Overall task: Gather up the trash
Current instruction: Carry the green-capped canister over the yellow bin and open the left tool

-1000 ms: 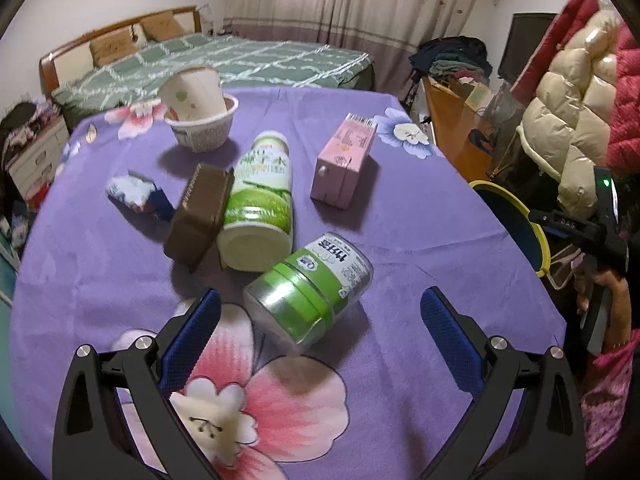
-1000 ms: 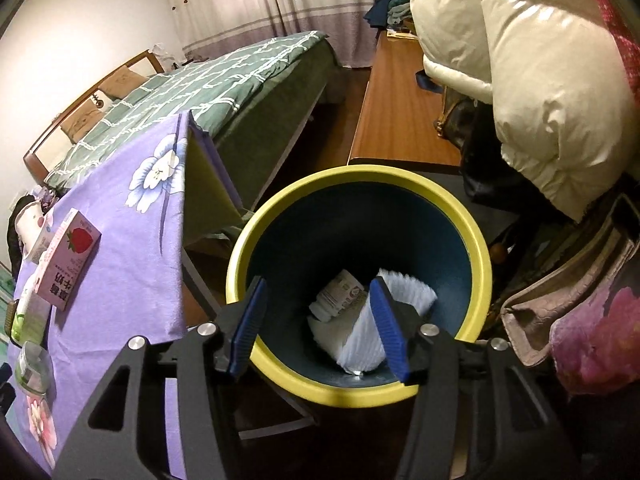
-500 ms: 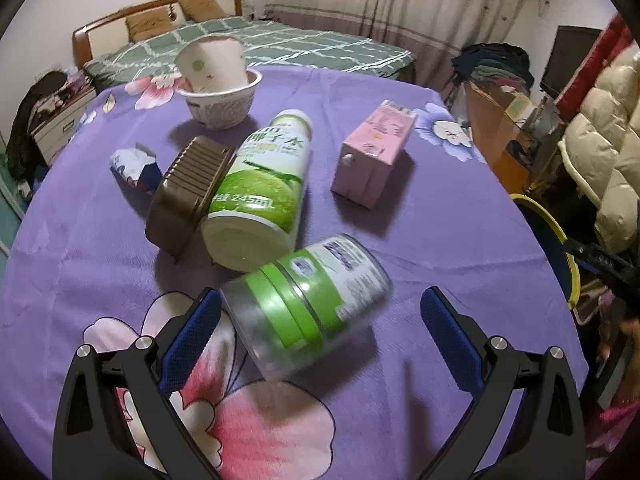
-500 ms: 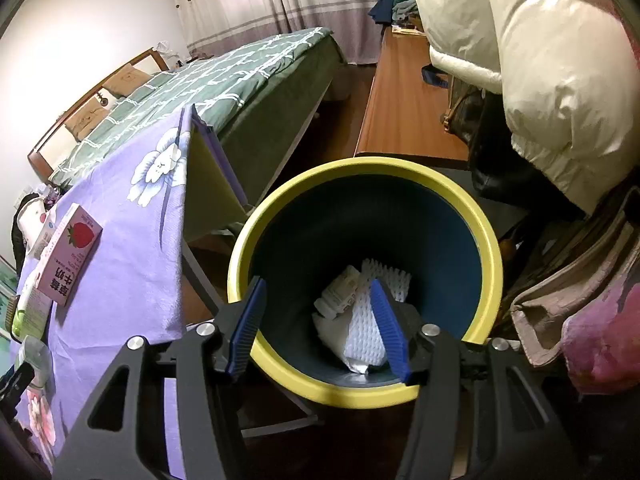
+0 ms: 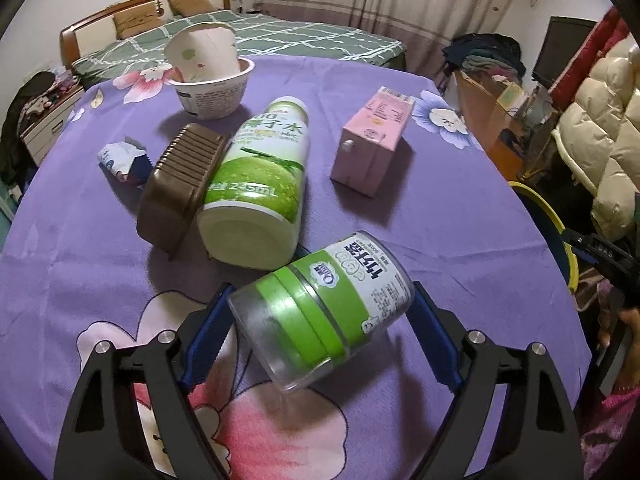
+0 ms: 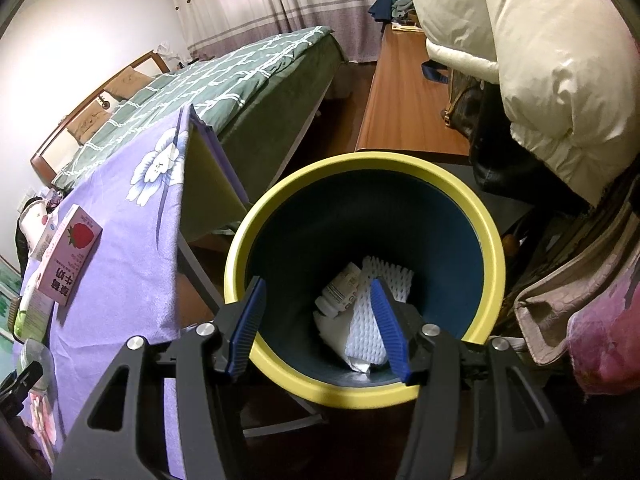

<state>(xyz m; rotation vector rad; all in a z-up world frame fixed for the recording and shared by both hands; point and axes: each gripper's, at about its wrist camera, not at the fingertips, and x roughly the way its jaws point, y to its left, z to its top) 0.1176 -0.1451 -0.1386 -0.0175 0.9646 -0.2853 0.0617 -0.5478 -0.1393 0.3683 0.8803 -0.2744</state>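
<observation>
Two blue pads of my left gripper bracket the clear jar lying on the purple cloth, jaws apart, so I close squarely across its green band, while my right gripper hangs spread and empty over the bin.

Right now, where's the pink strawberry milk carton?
In the left wrist view, the pink strawberry milk carton lies on the purple tablecloth, right of the green-labelled white bottle.
</observation>
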